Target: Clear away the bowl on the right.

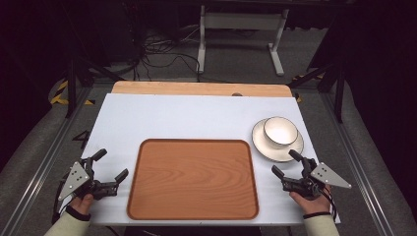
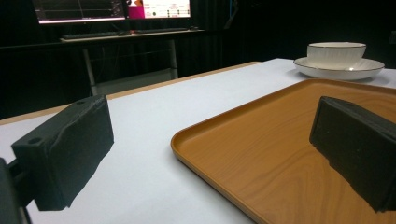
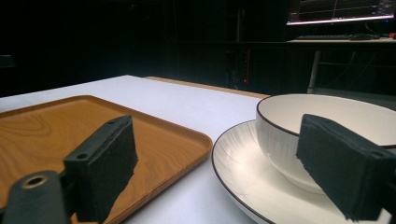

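While both grippers hover with jaws wide and empty, the right gripper (image 1: 286, 163) approaches the bowl (image 1: 280, 131) on its plate (image 1: 260, 142), right of the tray (image 1: 193, 145); the next move calls for gripping the rim. The left gripper (image 1: 111, 164) waits near left.

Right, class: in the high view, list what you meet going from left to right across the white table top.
left gripper → wooden tray → plate with the bowl standing on it → right gripper, which sits just below the plate's right part, so those two overlap in the order.
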The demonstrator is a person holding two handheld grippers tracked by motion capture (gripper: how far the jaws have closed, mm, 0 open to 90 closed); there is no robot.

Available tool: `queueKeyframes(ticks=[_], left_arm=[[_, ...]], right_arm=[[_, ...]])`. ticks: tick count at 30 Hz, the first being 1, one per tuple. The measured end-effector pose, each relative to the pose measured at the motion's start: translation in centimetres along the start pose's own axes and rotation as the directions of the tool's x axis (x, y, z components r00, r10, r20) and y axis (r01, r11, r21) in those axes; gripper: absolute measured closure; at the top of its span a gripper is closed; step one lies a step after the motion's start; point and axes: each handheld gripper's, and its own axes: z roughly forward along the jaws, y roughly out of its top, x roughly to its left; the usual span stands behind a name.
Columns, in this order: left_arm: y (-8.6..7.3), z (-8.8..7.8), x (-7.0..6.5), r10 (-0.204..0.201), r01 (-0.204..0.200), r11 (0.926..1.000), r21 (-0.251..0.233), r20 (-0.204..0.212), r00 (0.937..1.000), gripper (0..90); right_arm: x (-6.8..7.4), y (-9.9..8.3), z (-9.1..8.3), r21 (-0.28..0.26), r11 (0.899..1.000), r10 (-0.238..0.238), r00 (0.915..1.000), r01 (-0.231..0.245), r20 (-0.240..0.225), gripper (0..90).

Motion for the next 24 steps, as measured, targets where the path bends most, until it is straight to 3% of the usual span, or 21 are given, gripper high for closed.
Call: queueKeyframes(ticks=[8, 24], left_arm=[[0.0, 0.0, 0.0, -0.001, 0.001, 1.0, 0.0, 0.0, 1.0, 0.2], [0.0, 0.0, 0.0, 0.001, -0.001, 1.0, 0.0, -0.001, 1.0, 0.2]], right_arm=[[0.0, 0.1, 0.1, 0.009, 1.0, -0.007, 0.9999, 0.007, -0.008, 21.6], [0.9, 3.7, 0.7, 0.0, 1.0, -0.017, 0.9999, 0.017, 0.001, 17.2]])
